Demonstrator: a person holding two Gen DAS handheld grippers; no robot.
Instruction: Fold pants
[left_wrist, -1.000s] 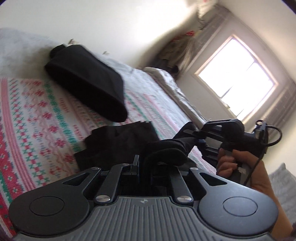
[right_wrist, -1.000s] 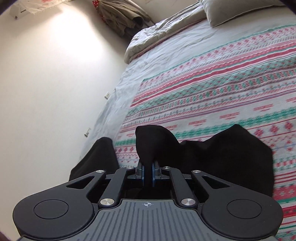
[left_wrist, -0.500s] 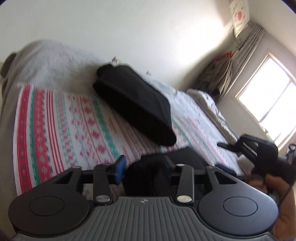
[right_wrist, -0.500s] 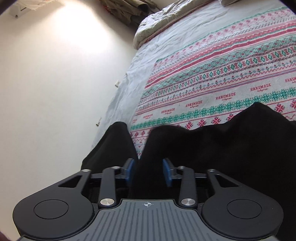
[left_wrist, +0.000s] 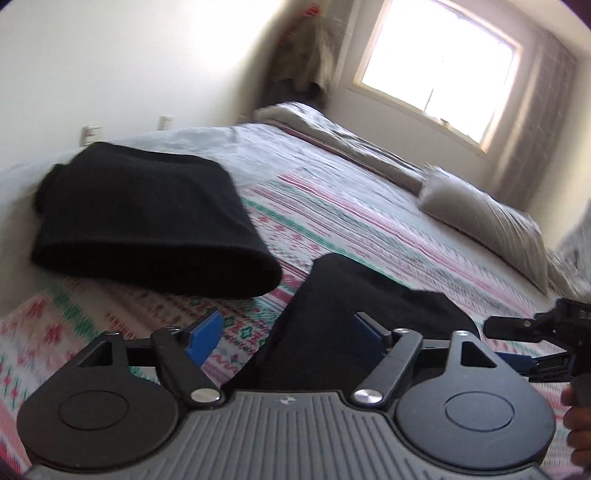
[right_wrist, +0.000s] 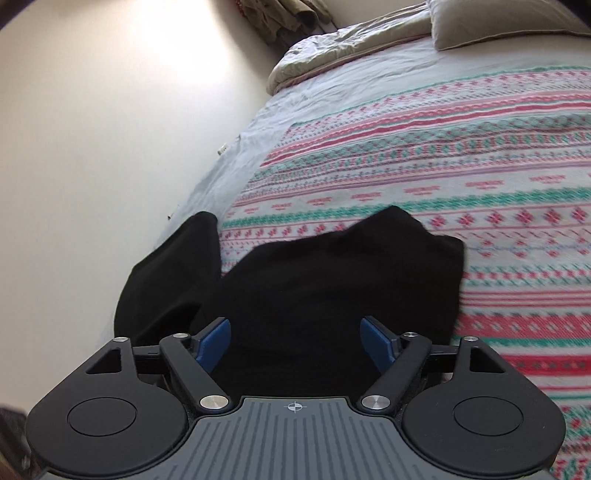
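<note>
The black pants (left_wrist: 369, 306) lie folded in a loose heap on the patterned blanket (left_wrist: 332, 221). My left gripper (left_wrist: 286, 334) hovers over their near left edge with its jaws opening. The cloth lies under and between the blue pads (left_wrist: 205, 338), and neither pad presses on it. In the right wrist view the same pants (right_wrist: 332, 280) spread out below my right gripper (right_wrist: 295, 341). Its jaws are opening too and its pads (right_wrist: 376, 341) stand clear of the cloth. The right gripper (left_wrist: 498, 343) also shows at the right edge of the left wrist view, held by a hand (left_wrist: 578, 424).
A second black folded garment (left_wrist: 147, 221) lies at the left of the bed by the white wall (right_wrist: 92, 147). A grey pillow (left_wrist: 480, 221) and a rolled duvet (right_wrist: 332, 48) sit at the far end under the bright window (left_wrist: 436, 62). Clothes (left_wrist: 306, 55) hang in the corner.
Both grippers were shut on a pinch of the black pants and have opened wide. The cloth has dropped onto the blanket. Both hands have drawn back, and the left one has rolled.
</note>
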